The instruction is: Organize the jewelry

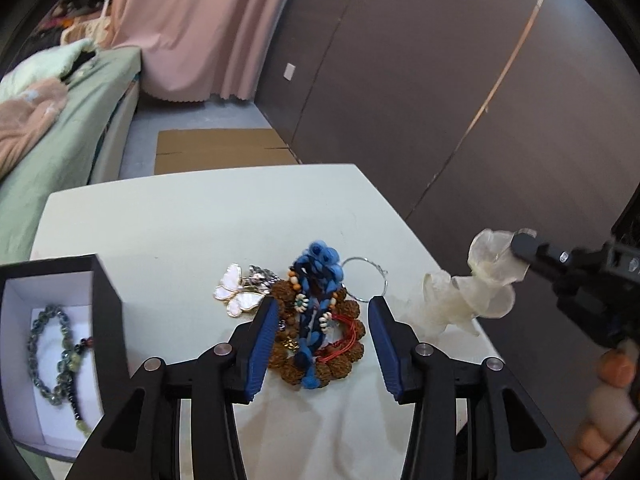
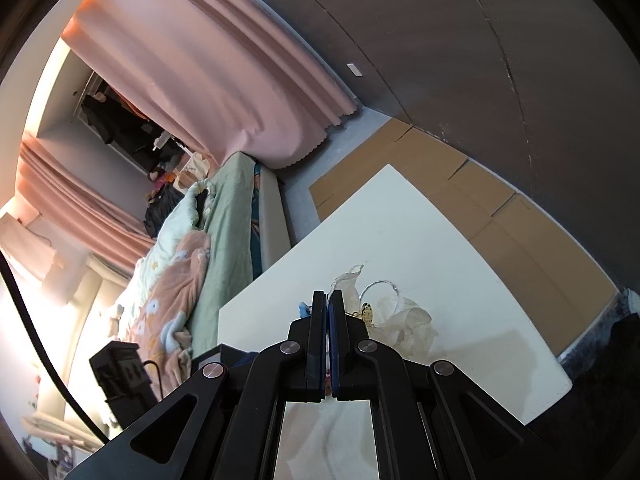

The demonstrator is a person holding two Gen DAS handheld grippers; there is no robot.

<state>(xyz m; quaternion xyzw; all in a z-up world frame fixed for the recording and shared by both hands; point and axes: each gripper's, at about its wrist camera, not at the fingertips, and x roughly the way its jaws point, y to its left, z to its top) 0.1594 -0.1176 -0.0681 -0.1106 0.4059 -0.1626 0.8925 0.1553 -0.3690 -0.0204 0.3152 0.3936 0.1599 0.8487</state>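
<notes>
A jewelry pile lies mid-table in the left wrist view: a brown seed-bead bracelet point(image 1: 352, 354), a blue yarn piece point(image 1: 320, 268), a white butterfly brooch point(image 1: 236, 290) and a silver hoop point(image 1: 366, 278). My left gripper point(image 1: 323, 308) is open, its jaws on either side of the pile. My right gripper point(image 2: 328, 300) is shut on a translucent white ruffled piece point(image 1: 480, 288), held above the table's right edge; it also shows in the right wrist view point(image 2: 404, 316). A black box point(image 1: 106, 280) at the left holds a green bead bracelet point(image 1: 40, 344).
The white table point(image 1: 180, 224) stands beside a bed with green and pink bedding point(image 1: 52, 136). Flat cardboard point(image 1: 224, 152) lies on the floor beyond. A dark wall point(image 1: 480, 80) runs along the right, pink curtains point(image 1: 200, 20) hang behind.
</notes>
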